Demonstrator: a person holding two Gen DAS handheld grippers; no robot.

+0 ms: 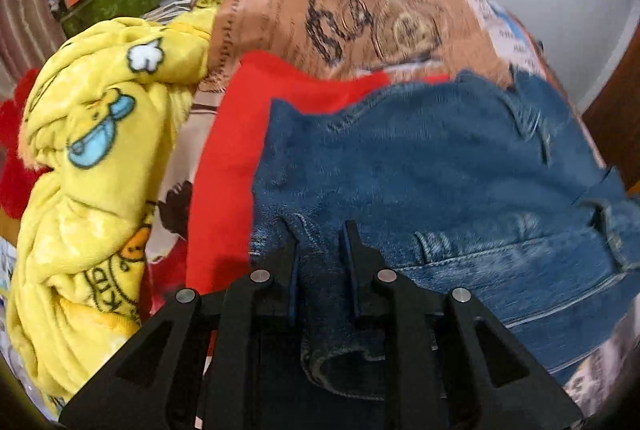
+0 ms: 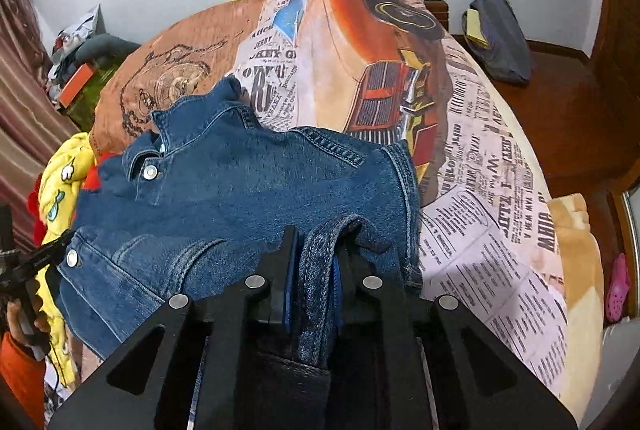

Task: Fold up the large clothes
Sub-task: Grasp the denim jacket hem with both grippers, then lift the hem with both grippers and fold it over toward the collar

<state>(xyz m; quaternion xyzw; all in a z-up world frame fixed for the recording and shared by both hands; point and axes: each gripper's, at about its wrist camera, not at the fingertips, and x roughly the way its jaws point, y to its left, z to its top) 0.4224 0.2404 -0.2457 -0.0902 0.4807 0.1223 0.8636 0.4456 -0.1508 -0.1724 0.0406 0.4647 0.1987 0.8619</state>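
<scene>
A blue denim jacket [image 2: 248, 189] lies on a bed with a printed cover [image 2: 472, 157], collar toward the far side. My right gripper [image 2: 316, 242] is shut on a fold of the jacket's hem or cuff at the near right. My left gripper [image 1: 320, 230] is shut on a bunched fold of the same denim jacket [image 1: 420, 157] at its near left edge. The left gripper [image 2: 36, 262] also shows in the right wrist view at the far left, held by a hand.
A red garment [image 1: 232, 157] lies under the jacket's left side. A yellow fleece blanket [image 1: 92, 133] is heaped to the left. A dark bag [image 2: 500, 37] sits on the wooden headboard shelf [image 2: 568, 101] at the right. Clutter stands at the far left [image 2: 80, 69].
</scene>
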